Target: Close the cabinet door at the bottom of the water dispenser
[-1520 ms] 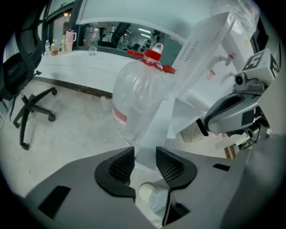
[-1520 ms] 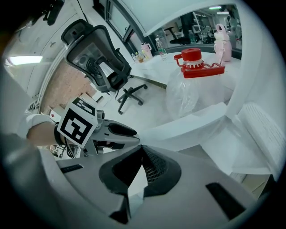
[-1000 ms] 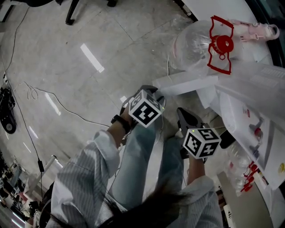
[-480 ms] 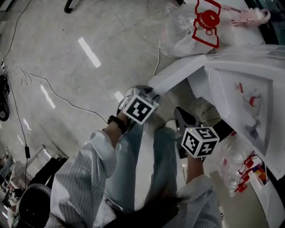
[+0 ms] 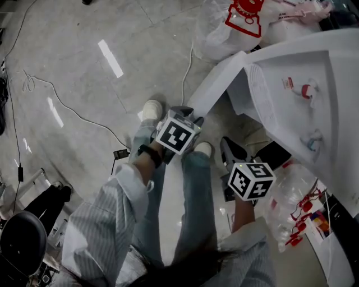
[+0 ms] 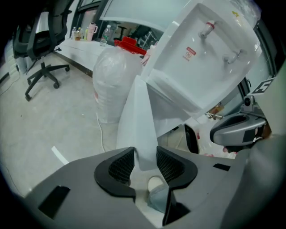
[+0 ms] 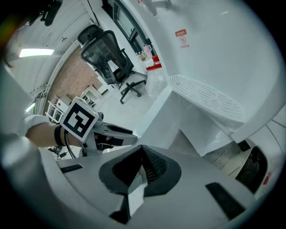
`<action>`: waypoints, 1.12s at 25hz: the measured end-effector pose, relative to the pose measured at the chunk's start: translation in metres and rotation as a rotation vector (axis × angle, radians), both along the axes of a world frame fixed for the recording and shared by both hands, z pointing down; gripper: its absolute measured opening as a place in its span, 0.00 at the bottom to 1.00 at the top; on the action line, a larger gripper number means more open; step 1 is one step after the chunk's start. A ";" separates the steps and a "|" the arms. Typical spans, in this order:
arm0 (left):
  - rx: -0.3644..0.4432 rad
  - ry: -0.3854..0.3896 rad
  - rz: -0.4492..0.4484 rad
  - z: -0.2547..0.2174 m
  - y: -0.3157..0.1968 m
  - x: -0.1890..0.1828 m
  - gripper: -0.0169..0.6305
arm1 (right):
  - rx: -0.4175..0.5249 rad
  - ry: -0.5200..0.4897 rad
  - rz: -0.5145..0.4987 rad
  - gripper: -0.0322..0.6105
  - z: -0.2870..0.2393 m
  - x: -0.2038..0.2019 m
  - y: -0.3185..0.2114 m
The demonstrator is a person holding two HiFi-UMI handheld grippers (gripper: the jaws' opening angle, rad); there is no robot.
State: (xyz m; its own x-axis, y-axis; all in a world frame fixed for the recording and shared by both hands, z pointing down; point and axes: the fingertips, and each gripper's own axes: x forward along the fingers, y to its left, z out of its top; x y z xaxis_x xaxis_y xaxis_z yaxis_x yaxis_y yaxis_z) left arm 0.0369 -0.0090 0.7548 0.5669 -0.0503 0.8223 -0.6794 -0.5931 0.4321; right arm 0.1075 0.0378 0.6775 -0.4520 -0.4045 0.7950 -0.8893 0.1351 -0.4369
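The white water dispenser (image 5: 303,95) stands at the right of the head view, its two taps visible. Its bottom cabinet door (image 5: 216,84) swings out open toward the floor. My left gripper (image 5: 193,115) is at the door's free edge. In the left gripper view the thin door edge (image 6: 140,125) runs down between the two black pads (image 6: 120,166), which touch it on both sides. My right gripper (image 5: 229,147) hangs lower right, near the cabinet opening, holding nothing. In the right gripper view its jaws (image 7: 142,154) are pressed together, with the door panel (image 7: 163,118) ahead.
A bagged water bottle with a red handle (image 5: 241,17) lies behind the door. A cable (image 5: 67,106) trails over the tiled floor at left. Bagged bottles (image 5: 291,213) sit at lower right. The person's legs and shoes (image 5: 150,109) stand under the grippers. An office chair (image 6: 38,53) is farther off.
The head view has swung toward the dispenser, which now fills more of the right side. The shoes have come into sight. The left gripper stays at the door edge.
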 end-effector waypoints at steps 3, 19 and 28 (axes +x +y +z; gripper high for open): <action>0.007 0.009 -0.027 0.000 0.009 0.013 0.26 | 0.000 -0.004 -0.017 0.07 0.002 0.008 0.012; 0.033 0.030 -0.048 0.000 0.059 0.090 0.27 | -0.003 0.010 -0.080 0.07 0.010 0.069 0.059; 0.045 0.024 0.019 0.001 0.070 0.131 0.27 | -0.012 -0.005 -0.047 0.07 0.013 0.089 0.072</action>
State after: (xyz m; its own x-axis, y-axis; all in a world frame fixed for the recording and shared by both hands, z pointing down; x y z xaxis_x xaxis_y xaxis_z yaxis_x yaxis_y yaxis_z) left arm 0.1677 0.0608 0.7562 0.5876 -0.0760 0.8056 -0.6577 -0.6248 0.4208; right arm 0.1961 0.1094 0.6907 -0.4739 -0.3732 0.7976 -0.8801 0.1713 -0.4427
